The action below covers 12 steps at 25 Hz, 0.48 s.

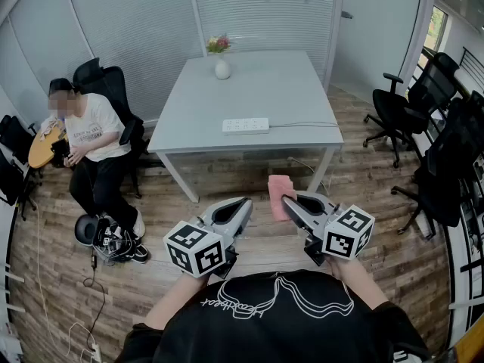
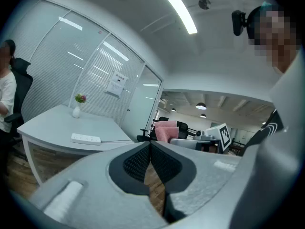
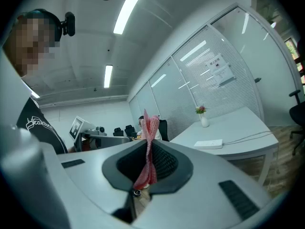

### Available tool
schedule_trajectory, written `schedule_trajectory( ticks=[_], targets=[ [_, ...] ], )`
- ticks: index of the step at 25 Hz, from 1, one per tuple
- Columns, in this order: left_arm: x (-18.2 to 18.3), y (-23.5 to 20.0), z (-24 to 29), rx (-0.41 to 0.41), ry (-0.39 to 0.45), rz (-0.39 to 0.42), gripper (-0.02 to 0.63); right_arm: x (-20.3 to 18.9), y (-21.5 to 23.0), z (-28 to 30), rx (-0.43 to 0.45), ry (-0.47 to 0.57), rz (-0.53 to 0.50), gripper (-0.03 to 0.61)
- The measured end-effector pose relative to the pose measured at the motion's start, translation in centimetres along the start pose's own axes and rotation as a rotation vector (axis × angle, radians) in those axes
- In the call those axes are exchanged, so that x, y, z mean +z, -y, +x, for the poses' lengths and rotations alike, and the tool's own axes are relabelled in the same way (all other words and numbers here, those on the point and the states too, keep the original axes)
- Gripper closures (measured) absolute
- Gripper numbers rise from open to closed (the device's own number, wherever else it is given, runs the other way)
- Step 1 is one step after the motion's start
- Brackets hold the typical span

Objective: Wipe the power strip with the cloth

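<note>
The strip [image 1: 246, 125] lies near the front edge of the bench [image 1: 302, 89], about midway along it. Its cable [image 1: 302, 124] runs off toward the right edge, and a vase [image 1: 221, 68] stands by the far edge. I am well back from the bench, over the floor [image 1: 249, 180]. My right tongs [image 1: 287, 200] pinch the cloth [image 1: 278, 191], which sticks out past the tips. My left tongs [image 1: 243, 204] are pressed together on nothing. I judge the wiping not yet begun: next I must step up to the bench and lower the cloth onto the strip.
</note>
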<state>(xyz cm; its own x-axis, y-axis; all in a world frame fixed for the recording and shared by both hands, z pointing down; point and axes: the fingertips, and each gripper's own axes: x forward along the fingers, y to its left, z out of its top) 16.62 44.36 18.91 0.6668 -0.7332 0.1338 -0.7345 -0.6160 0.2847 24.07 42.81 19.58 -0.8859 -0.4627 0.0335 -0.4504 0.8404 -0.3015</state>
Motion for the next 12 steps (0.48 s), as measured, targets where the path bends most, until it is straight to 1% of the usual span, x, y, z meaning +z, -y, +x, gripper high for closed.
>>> schedule_trajectory(
  ticks=[12],
  targets=[
    [-1.2,-0.9,0.1,0.018,-0.009,-0.010,0.600,-1.1,0.9,0.2,0.002,0.011,0.017,0.546]
  ],
)
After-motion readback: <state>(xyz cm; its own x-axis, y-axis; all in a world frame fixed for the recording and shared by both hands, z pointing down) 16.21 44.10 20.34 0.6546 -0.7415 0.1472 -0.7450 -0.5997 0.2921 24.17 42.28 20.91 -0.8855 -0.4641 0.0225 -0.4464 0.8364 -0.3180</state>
